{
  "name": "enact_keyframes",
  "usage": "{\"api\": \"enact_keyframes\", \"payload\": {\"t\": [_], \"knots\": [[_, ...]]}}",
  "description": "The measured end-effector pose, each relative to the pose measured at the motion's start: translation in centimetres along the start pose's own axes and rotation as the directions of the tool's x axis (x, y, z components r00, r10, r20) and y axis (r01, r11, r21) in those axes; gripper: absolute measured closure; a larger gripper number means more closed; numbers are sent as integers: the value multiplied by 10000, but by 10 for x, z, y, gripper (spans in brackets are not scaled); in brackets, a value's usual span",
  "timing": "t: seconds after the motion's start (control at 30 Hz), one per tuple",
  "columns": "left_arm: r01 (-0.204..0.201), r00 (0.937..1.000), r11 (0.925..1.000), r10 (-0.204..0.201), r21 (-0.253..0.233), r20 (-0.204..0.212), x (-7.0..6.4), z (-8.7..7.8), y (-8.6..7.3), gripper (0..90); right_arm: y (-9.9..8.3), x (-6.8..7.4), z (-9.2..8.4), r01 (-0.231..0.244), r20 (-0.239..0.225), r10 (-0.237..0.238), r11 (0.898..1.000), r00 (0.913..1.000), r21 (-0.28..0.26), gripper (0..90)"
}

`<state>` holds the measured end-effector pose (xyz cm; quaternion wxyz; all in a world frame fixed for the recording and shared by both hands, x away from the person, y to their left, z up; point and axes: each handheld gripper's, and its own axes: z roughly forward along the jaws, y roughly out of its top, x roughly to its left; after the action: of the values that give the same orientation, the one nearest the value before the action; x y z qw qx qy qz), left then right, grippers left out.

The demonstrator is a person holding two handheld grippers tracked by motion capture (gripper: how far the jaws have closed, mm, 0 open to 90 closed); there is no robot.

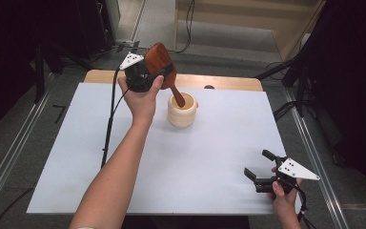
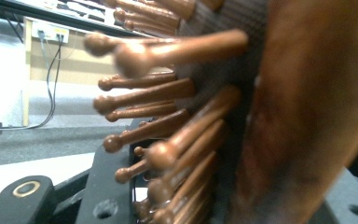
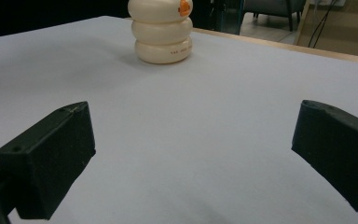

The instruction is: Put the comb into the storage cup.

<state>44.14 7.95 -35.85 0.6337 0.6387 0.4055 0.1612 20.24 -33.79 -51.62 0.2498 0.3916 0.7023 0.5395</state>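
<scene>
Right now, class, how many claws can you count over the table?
2: the left claw is raised at the table's far side, gripping the wooden hairbrush; the right claw is open near the front right.

One wooden hairbrush [image 1: 161, 59] is showing, one cream ringed holder [image 1: 182, 112] is standing on one white table [image 1: 76, 143], and two handheld grippers are sharing the scene (the brush's wooden pins are too crowded to count).

Even overhead light, dark surroundings; close brush [image 2: 177, 116] blurred (bristles especially).
</scene>
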Motion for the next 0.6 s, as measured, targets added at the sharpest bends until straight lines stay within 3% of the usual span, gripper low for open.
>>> {"api": "enact_keyframes", "payload": {"t": [0.6], "knots": [[250, 9995, 9996, -248, 106, -197, 5, 8, -19, 527, 0, 0, 0, 29, -47, -29, 10000, 10000, -11, 0]]}}
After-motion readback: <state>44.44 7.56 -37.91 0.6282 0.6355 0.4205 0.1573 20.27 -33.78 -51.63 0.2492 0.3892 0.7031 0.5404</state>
